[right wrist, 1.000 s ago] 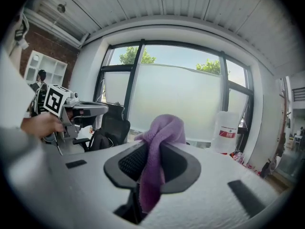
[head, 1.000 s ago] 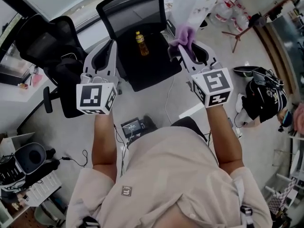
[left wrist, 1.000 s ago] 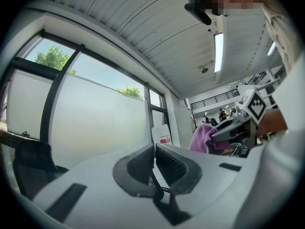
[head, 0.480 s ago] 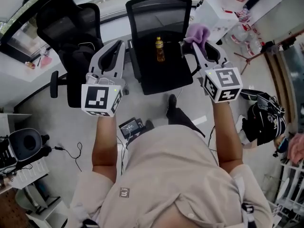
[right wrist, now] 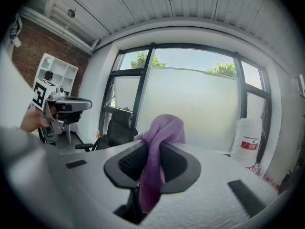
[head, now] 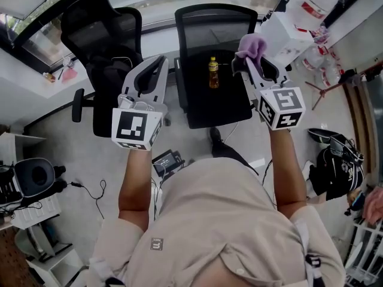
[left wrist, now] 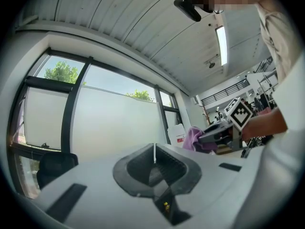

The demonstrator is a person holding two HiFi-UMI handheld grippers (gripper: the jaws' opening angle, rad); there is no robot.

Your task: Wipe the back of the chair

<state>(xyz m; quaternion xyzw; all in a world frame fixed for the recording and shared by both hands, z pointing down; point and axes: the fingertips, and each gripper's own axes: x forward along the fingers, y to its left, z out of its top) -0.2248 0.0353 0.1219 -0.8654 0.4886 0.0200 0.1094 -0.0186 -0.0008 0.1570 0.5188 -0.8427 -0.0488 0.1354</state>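
The black mesh chair back [head: 210, 24] is standing upright at the far side of its black padded seat [head: 218, 100], facing the person, its broad, springy panel running left to right inside a stiff curved frame. Just off its right edge, the soft purple terry cloth [head: 252, 42] is hanging bunched and limp from the right gripper [head: 255, 63], whose jaws are pinching it between their ribbed pads [right wrist: 131, 162], the loose tail drooping below them. That puts the cloth-bearing side nearer; I judge the coming move to be forward and leftward onto the mesh. The left gripper [head: 151, 75] is hovering off the seat's left side, jaws pressed together on nothing. A small yellow plastic bottle [head: 213, 72] is standing upright on the seat, below the backrest. A second black chair [head: 99, 37] is sitting further left.
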